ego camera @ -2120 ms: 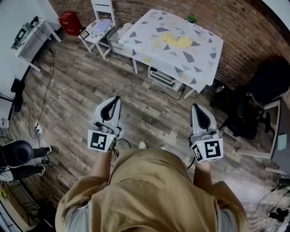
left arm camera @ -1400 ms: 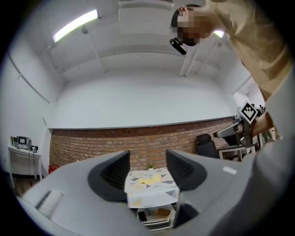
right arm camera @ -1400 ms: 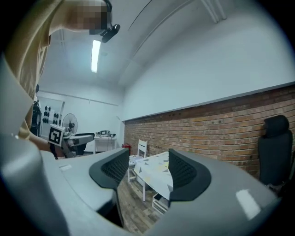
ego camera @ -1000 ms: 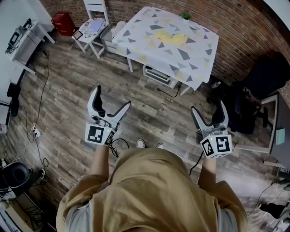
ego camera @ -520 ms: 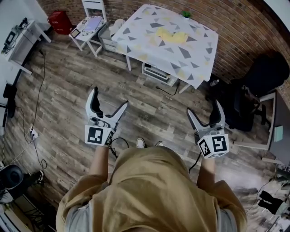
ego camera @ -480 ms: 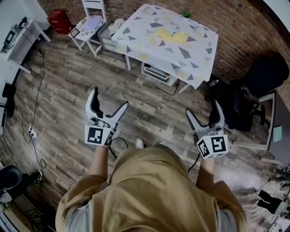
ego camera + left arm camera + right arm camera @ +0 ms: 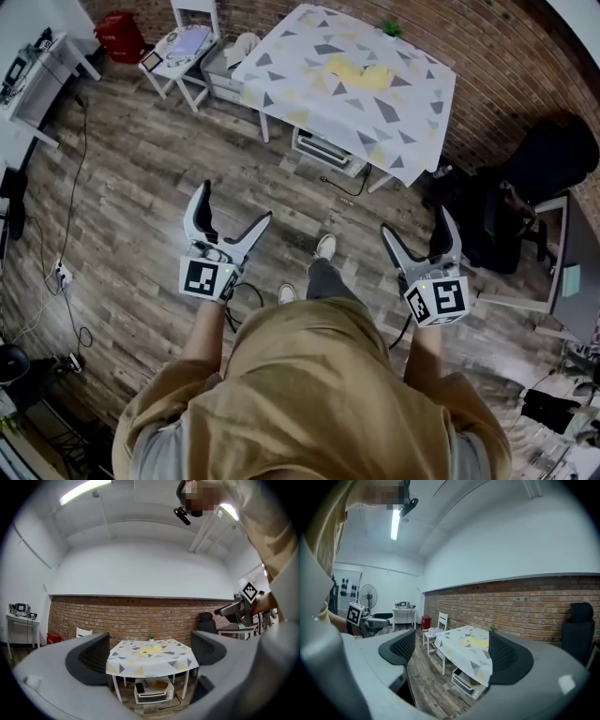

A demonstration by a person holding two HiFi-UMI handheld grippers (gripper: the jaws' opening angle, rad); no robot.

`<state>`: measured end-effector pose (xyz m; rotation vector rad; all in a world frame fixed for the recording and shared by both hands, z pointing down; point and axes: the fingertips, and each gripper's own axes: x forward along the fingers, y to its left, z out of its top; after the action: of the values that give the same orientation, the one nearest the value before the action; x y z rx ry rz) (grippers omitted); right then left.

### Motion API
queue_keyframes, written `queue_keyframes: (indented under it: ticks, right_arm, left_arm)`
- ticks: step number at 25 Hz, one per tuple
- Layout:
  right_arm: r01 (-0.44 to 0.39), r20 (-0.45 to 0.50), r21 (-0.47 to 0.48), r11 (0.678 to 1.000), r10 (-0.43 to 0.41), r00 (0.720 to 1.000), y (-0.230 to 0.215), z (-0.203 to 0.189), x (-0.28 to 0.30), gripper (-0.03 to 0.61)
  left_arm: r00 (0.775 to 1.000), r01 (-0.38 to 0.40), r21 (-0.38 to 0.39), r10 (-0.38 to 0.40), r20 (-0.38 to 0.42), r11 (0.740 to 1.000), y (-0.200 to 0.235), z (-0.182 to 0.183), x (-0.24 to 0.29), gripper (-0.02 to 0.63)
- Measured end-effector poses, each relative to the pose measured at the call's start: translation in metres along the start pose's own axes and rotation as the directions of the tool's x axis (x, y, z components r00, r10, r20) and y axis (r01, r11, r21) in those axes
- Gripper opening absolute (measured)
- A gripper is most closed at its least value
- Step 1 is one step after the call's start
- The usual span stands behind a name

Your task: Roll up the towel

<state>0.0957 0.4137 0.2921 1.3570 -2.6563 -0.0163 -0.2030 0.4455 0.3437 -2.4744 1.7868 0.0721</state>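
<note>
Standing on the wood floor (image 7: 141, 187), well short of the table (image 7: 412, 112), one shoe (image 7: 325, 247) ahead of the other.

Left gripper (image 7: 234, 204): jaws spread wide, nothing between them. Its own view shows the table framed in the gap.

Right gripper (image 7: 415, 223): jaws apart too, empty. It is level with the left one, and both point toward the table.

Towel (image 7: 364, 73): yellow, lying unrolled on the triangle-pattern tablecloth, toward the table's far edge and about mid-width. Both grippers are well apart from it.

Small green plant (image 7: 394, 28) at the far edge, just behind the towel. White oven-like appliance (image 7: 328, 150) under the table. White chair (image 7: 183, 42) off the table's left end, with flat items on its seat. Black office chair (image 7: 553, 159) off the right end.
</note>
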Motion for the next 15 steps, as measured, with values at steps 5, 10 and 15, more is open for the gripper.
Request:
queue_keyframes:
  ticks: [5,10,15]
  right_arm:
    - [0.008,0.004,0.057,0.998,-0.008,1.0,-0.029,-0.019,0.028,0.465]
    - [-0.003,0.012,0.086,0.996,0.002,1.0,-0.079,-0.024,0.09,0.465]
    - [-0.026,0.015,0.099,0.995,0.024,1.0,-0.147,-0.021,0.165,0.465]
  left_arm:
    - [1.0,0.011,0.017,-0.01,-0.022,1.0,0.007,-0.005,0.038,0.571]
    - [0.999,0.004,0.025,-0.003,-0.044,1.0,0.022,-0.015,0.109,0.571]
    - [0.997,0.027,0.043,-0.024,-0.068,0.999,0.025,-0.019,0.211,0.571]
